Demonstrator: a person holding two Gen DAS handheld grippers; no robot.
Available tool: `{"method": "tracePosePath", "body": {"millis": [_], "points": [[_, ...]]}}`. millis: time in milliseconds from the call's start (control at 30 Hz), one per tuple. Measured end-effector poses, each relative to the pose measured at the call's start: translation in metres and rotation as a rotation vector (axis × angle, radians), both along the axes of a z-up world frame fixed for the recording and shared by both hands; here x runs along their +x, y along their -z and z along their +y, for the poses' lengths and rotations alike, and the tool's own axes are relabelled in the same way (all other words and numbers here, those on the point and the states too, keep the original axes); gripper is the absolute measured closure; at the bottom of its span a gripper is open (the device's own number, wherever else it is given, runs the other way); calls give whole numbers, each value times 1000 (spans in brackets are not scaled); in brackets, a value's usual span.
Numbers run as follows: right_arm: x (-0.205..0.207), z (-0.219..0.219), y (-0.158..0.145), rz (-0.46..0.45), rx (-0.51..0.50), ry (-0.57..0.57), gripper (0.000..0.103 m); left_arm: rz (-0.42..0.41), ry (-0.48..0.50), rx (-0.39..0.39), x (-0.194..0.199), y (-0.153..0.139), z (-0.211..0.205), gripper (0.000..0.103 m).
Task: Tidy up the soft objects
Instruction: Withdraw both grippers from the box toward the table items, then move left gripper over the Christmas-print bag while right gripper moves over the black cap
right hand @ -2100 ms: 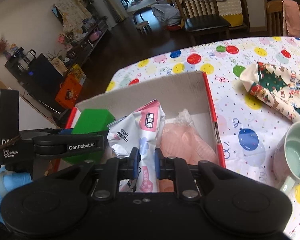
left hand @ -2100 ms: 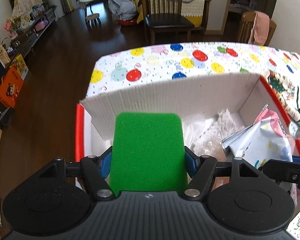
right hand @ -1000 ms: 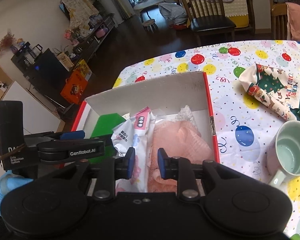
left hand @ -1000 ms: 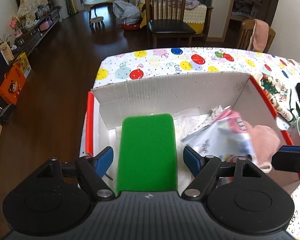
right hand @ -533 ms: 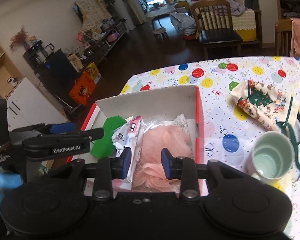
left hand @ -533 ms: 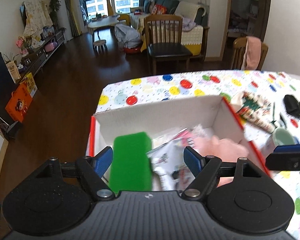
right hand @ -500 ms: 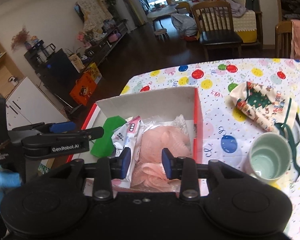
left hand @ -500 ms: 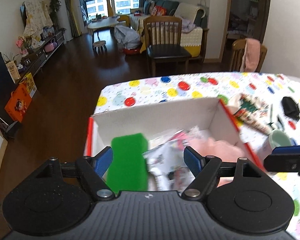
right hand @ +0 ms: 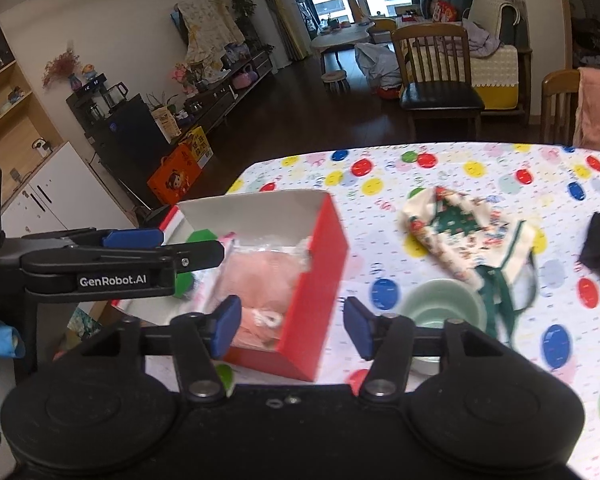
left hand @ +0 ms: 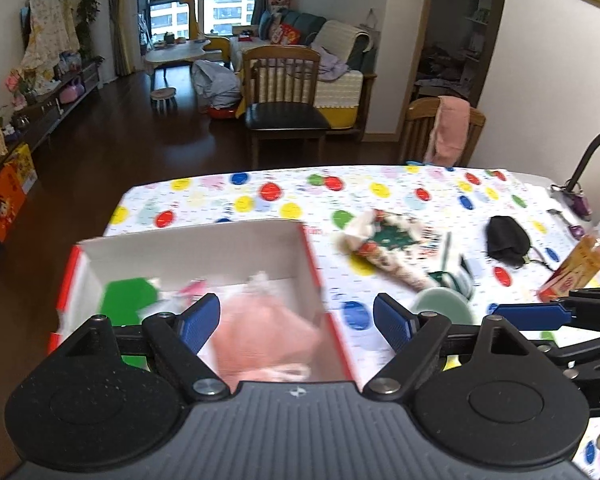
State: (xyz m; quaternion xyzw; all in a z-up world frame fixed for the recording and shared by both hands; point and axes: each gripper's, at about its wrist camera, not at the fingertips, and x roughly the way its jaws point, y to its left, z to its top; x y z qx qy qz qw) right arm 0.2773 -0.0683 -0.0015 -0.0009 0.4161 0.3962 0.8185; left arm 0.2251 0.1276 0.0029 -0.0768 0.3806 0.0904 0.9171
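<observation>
My left gripper (left hand: 296, 322) has its jaws opening wide with nothing between them, and my right gripper (right hand: 290, 326) is opening too, empty. The green sponge (left hand: 126, 302), wipes pack (right hand: 212, 276) and pink cloth (left hand: 268, 332) lie in the red box (right hand: 320, 272); the Christmas pouch (right hand: 464, 232) sits at its three o'clock

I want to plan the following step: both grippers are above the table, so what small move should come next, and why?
Probably move the right gripper toward the Christmas-print cloth pouch. Both it and the left gripper hold nothing, their jaws opening. The green sponge and pink cloth already lie in the red box; the pouch lies outside it.
</observation>
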Motion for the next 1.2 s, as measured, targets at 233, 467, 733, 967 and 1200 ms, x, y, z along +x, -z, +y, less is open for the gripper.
{"method": "tracePosePath", "body": {"millis": [233,467,733,967,1200], "points": [[20,-45,-3,-20,-20,-2,38,17,10,-37,23,3,-47,19],[46,-84,-4,-36,-24,17,22,25,37,-28,44,6,-85,10],[90,-116,-2,-43,-51,97,6,62,54,-28,79,11,-114,6],[140,-139,2,-33,-67,242,1,91,77,-25,113,21,-125,4],[193,-156,19,8,-94,421,0,134,50,-28,150,36,-120,3]]}}
